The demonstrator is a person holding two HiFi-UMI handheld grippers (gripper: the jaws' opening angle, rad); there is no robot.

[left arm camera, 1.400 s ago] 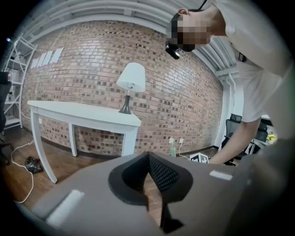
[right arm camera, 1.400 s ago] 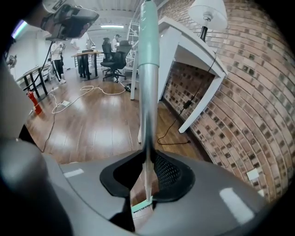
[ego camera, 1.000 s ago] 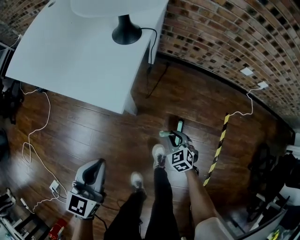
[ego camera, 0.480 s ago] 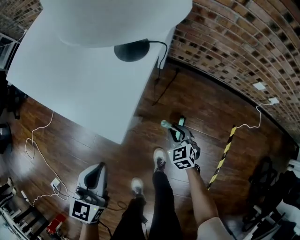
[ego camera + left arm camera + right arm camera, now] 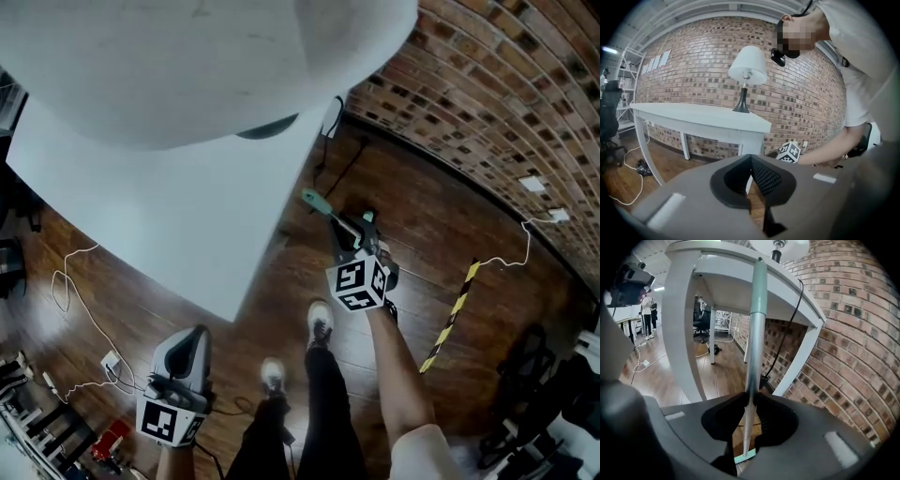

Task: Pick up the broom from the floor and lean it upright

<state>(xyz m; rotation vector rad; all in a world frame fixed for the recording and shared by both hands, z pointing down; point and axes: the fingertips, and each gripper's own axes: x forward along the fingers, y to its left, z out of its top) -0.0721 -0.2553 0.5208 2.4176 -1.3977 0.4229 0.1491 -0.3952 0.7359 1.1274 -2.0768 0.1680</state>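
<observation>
Broom [image 5: 756,315] clamped in right gripper [image 5: 354,239] jaws, forearm [image 5: 394,361] extended forward.

- The broom [image 5: 756,324] has a smooth, silvery pole with a dull metal sheen and a pale green plastic-looking end.
- The floor [image 5: 422,206] is dark wood planking, polished and glossy.
- The wall [image 5: 487,94] is rough, matt brick.
- The table [image 5: 159,225] is smooth, matt white.
- The right gripper [image 5: 751,401] has a matt grey plastic shell and black pads.
</observation>
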